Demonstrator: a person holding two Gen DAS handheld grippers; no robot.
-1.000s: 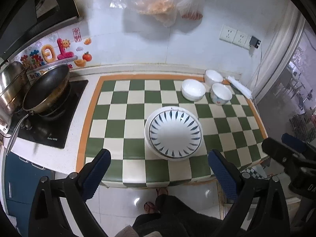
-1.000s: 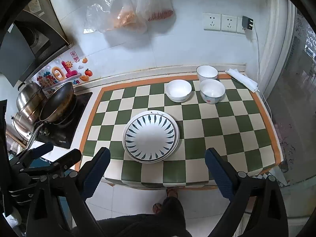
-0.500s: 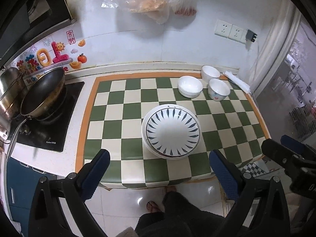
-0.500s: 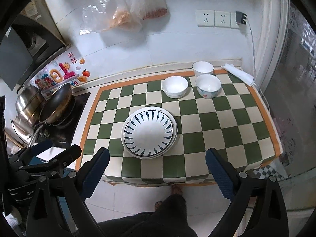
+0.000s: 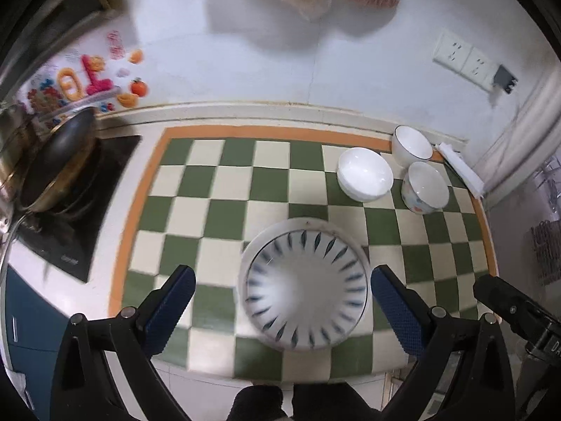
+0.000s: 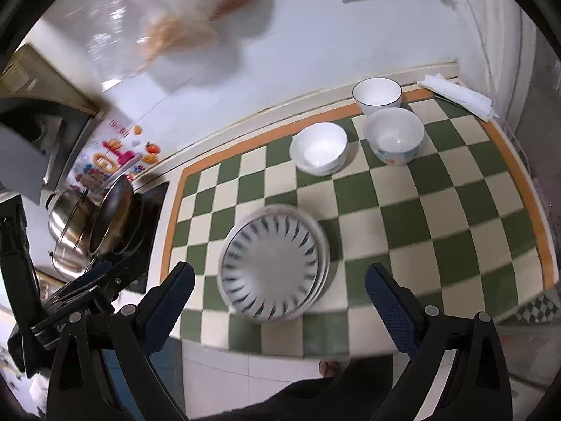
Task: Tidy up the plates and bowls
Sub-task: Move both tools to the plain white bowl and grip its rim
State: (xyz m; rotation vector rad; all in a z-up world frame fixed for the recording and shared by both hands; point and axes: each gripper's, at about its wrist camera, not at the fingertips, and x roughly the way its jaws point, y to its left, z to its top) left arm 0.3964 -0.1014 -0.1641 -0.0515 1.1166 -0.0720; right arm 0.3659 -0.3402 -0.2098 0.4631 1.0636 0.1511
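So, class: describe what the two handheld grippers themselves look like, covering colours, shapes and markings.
The left gripper and right gripper look alike: black angular frames with silver round bolts, and two fingers tipped with dark blue, dimpled pads. White lettering, too blurred to read, marks each body as seen from the other camera. No cables are visible.

The big plate stack (image 6: 273, 263) with blue marks sits on the green checked mat (image 6: 438, 210). The right gripper (image 6: 277, 298) is wide open, just in front of the plates. Three white bowls (image 6: 354, 133) sit behind the plates. A pan (image 6: 110, 214) is left of them.
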